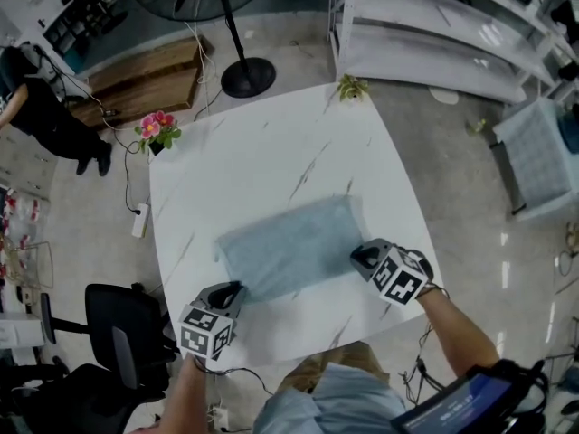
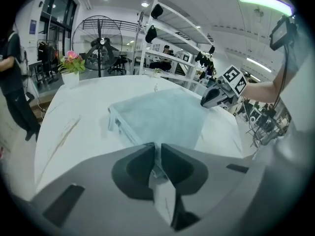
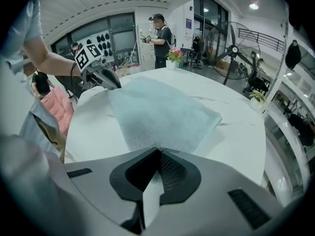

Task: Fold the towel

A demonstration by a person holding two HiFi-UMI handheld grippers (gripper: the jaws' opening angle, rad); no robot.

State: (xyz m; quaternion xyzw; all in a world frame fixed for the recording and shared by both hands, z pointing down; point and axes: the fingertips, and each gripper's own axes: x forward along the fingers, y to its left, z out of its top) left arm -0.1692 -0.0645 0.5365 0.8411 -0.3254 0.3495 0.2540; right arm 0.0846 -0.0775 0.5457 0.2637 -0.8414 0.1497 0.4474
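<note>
Head view: towel (image 1: 289, 247), pale blue-grey, lying flat near the middle of the white marbled bench (image 1: 262, 152), towards its lower edge. Long axis runs from lower left to upper right of the frame, roughly along the line between the two tongs. Left tongs (image 1: 233, 289) at the towel's lower-left corner. Right tongs (image 1: 360, 256) at its lower-right corner. Both sit on the near long edge with the cloth spread up-frame from them, so neither hand is the nearer. Judged next: that edge lifted and carried up-frame to the far edge, which calls for both hands to travel evenly. Jaw state is not legible here, as the marker cubes cover it. Flower pot (image 1: 158, 132) at the bench's upper-left corner, well clear. Left gripper view: left tongs (image 2: 156, 154) nearly together, clamped on a layered fold of towel (image 2: 157, 114) that passes between them. The rest of the cloth spreads ahead towards frame centre, with stacked edges showing on its left side. Right tongs (image 2: 216, 96) at the far-right corner. Right gripper view: right tongs (image 3: 157, 154) closed at the tip, where the towel (image 3: 157, 112) narrows to a point; judged pinched by a thin corner, though the tongs' body hides how much cloth is inside. Left tongs (image 3: 106, 77) at upper left, on the opposite corner. The towel's underside is hidden in all views.
</note>
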